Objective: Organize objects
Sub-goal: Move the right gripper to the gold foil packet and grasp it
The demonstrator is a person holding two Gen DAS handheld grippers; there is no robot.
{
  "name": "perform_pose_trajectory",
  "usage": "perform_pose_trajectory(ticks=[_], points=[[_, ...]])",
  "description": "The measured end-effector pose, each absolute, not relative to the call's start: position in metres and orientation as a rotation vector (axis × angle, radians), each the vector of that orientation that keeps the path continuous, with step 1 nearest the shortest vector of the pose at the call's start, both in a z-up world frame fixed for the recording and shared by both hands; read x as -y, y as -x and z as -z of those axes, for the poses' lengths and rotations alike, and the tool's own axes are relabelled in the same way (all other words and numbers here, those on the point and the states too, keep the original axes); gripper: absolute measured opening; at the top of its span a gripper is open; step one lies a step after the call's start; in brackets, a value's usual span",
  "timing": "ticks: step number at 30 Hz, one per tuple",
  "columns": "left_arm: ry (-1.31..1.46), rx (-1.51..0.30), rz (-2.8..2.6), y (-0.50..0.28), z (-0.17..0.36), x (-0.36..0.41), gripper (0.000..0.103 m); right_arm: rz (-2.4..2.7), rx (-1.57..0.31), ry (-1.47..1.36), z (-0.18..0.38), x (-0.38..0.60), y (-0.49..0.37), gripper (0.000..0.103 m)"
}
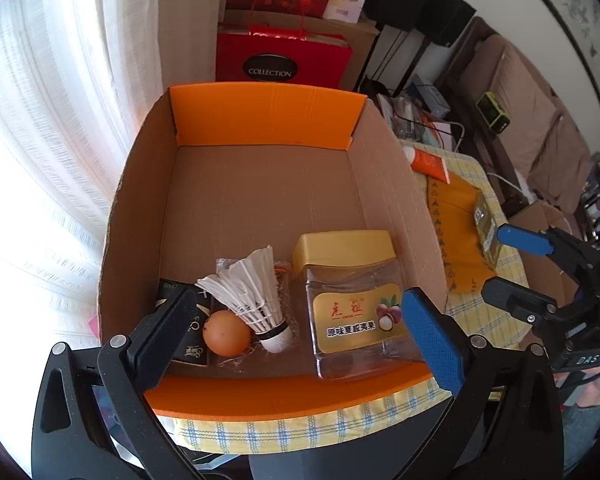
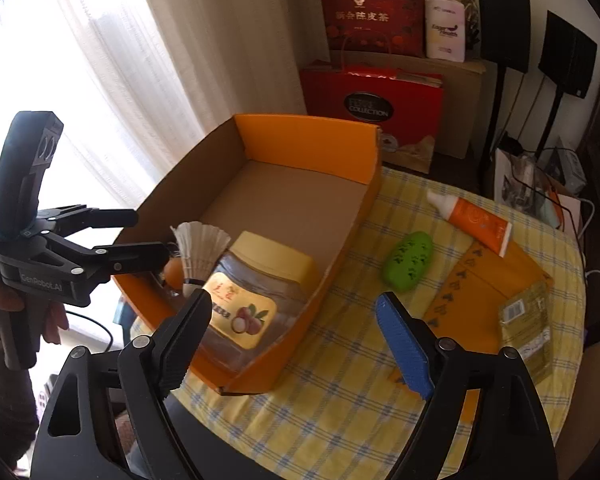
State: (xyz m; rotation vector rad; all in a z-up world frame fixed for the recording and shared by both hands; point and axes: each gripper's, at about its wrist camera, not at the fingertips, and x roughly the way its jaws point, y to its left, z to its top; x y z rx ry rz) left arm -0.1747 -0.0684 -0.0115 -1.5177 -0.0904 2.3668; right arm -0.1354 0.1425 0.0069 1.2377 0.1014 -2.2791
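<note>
box filling up, both grippers empty

the cardboard box [image 1: 260,184] sits on the checked tablecloth [image 2: 340,420]. along its near wall lie a clear jar [image 1: 352,316] on its side with a yellow lid, a white shuttlecock [image 1: 252,292], an orange ball [image 1: 226,333] and a dark packet [image 1: 194,336]. the left gripper [image 1: 300,336] hovers above them, fingers spread, grasping nothing. the right gripper [image 2: 296,340] is spread too, empty. outside, a green case [image 2: 408,266] and an orange tube [image 2: 472,222] lie on the cloth.
</note>
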Motion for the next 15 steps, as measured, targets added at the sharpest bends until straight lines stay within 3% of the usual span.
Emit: perform_pose_trajectory(ticks=[15], points=[[1.479, 0.012, -2.275, 0.175, 0.001, -0.009, 0.103, 2.498, 0.016, -1.249, -0.03, -0.243, 0.144, 0.088]])
